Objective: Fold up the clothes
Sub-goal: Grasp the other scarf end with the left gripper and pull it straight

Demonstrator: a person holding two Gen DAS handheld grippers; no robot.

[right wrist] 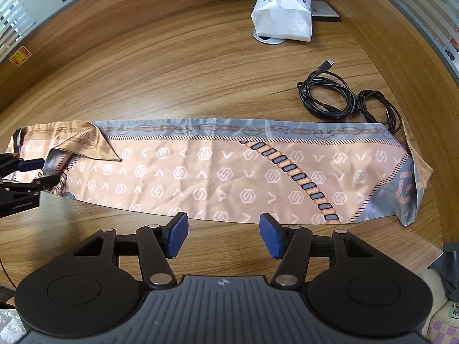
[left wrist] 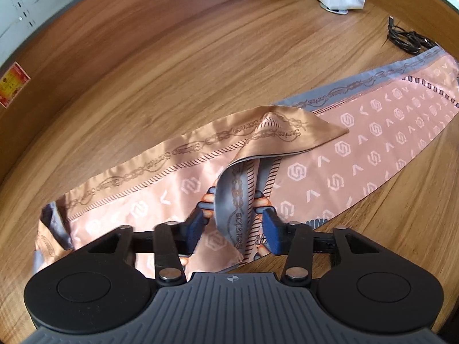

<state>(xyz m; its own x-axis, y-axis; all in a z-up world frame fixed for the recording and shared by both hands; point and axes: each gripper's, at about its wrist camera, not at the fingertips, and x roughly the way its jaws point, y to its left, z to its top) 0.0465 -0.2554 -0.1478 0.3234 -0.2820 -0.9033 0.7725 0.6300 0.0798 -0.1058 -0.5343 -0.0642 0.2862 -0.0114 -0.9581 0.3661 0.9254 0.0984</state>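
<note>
left wrist view: left claw [left wrist: 234,229] spread around raised scarf [left wrist: 358,154] fold.

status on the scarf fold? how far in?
Done: the scarf already lies as a long narrow band across the wooden table. In hand: the left gripper is open around a raised, twisted flap at the band's left end; its corner has flopped over the band. The right gripper is open and hovers just short of the near edge, holding nothing. Left: flatten that flap, then fold the band end to end.
</note>
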